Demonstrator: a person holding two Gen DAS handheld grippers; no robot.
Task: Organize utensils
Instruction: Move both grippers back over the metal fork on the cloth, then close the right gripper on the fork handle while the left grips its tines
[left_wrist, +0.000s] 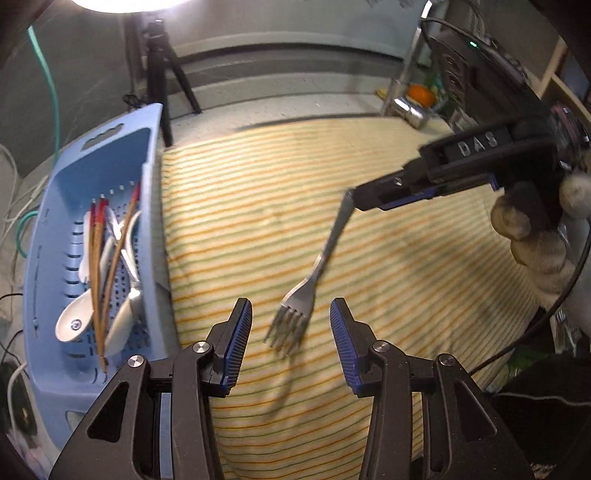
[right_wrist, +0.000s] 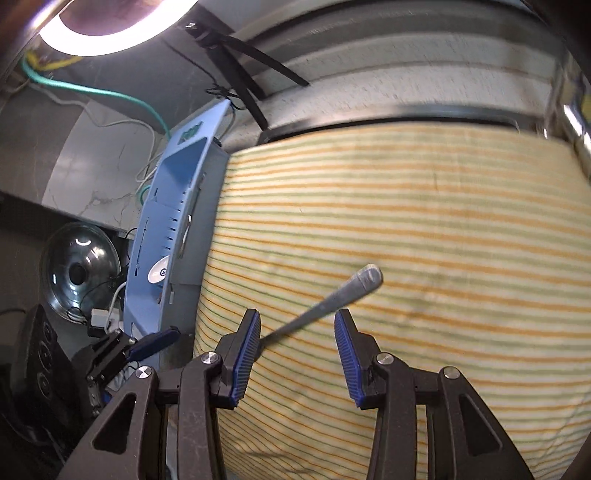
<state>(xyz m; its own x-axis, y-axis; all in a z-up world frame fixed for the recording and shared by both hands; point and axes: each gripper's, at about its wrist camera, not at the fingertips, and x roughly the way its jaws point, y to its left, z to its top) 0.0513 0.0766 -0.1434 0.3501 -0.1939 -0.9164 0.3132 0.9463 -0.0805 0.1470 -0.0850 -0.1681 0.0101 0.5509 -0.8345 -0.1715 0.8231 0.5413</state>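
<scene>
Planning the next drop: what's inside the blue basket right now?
In the blue basket: white ceramic spoons, red-tipped chopsticks and metal utensils, piled crosswise. Anything beneath the pile is covered.

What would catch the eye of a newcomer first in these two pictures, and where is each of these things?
A metal fork hangs slanted above the striped cloth, its handle between the open right tongs and its tines between the open left tongs, touching neither pad. At the left stands a blue basket that holds white spoons and chopsticks.
</scene>
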